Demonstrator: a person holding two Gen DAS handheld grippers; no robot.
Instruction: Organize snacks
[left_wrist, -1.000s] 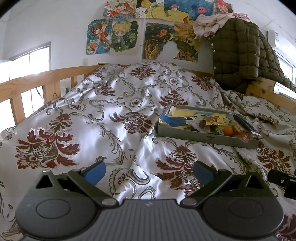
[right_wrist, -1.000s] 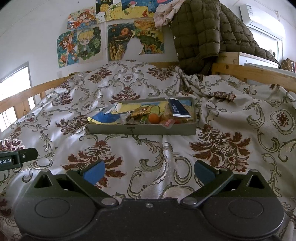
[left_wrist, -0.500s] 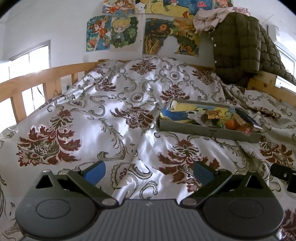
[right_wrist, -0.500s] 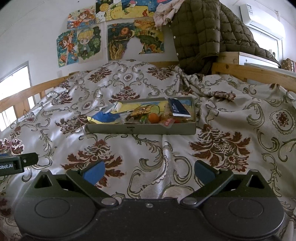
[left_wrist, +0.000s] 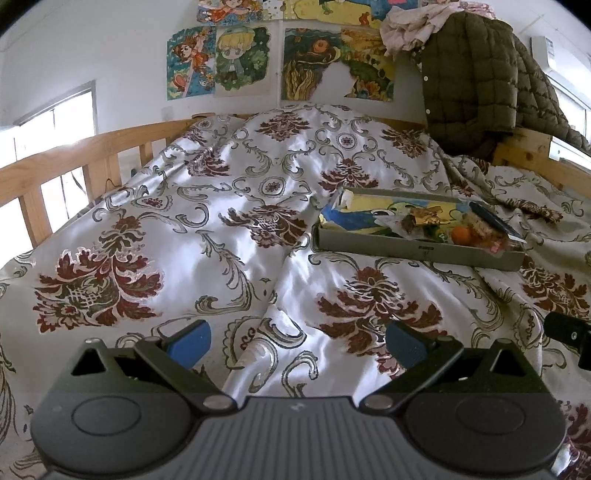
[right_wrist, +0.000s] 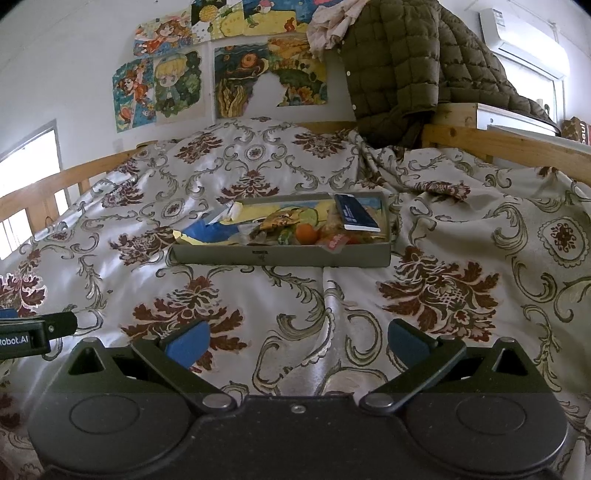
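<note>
Both claws empty over the bed, snacks piled in the tray ahead.

We see the left claw (left_wrist: 297, 338) and right claw (right_wrist: 297, 338) spread wide, gripping nothing, well short of the grey tray (right_wrist: 280, 255). Snacks sit heaped in it: orange fruit (right_wrist: 305, 233), dark blue packet (right_wrist: 355, 213), wrappers. Fits either approach before sorting or pull-back after. Any reach must clear the tray's front wall on the soft quilt (right_wrist: 369, 314).

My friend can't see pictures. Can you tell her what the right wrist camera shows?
A shallow grey tray of snacks sits on a flowery bedspread, holding an orange, wrappers and a dark blue packet. The open right gripper hovers in front, empty. A green coat hangs behind.
</note>
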